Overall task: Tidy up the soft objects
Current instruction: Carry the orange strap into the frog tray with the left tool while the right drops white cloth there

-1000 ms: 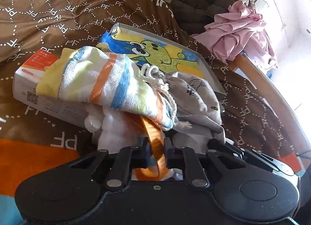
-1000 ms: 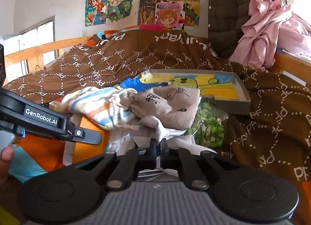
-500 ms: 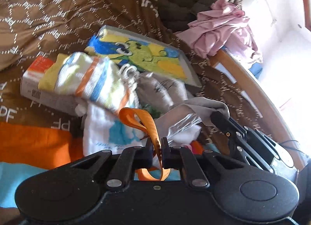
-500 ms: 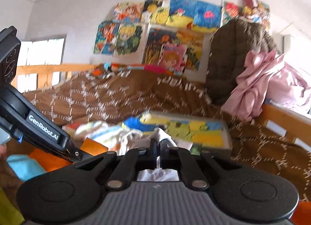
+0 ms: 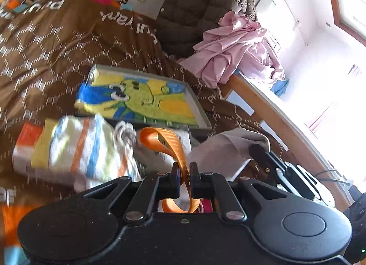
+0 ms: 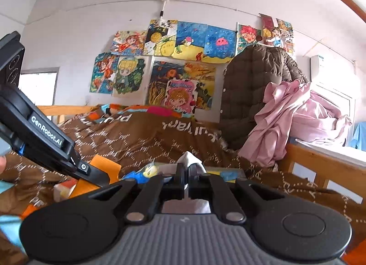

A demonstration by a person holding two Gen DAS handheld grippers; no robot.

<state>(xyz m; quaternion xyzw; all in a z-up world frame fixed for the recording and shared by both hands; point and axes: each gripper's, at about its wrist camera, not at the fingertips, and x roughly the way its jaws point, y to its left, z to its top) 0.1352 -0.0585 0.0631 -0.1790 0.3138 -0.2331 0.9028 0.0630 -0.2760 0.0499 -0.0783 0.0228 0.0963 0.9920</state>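
Above the bed point(image 5: 57, 42), the left tongs point(image 5: 184, 171) are clenched on an orange strap point(image 5: 170, 144), lifted over a striped towel point(image 5: 75, 148) beside a picture tray point(image 5: 196, 107). To their right, the right tongs point(image 6: 187, 173) pinch a grey cloth point(image 5: 225, 148) held up off the bed.

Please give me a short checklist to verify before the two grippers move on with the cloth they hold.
1. Left gripper shut on the orange strap: ok.
2. Right gripper shut on the grey cloth: ok.
3. Grey cloth lifted clear of the pile: cannot tell, its lower part is hidden.
4. Striped towel resting on the box: ok.
5. Tray free to receive things: not ok, a picture fills it.
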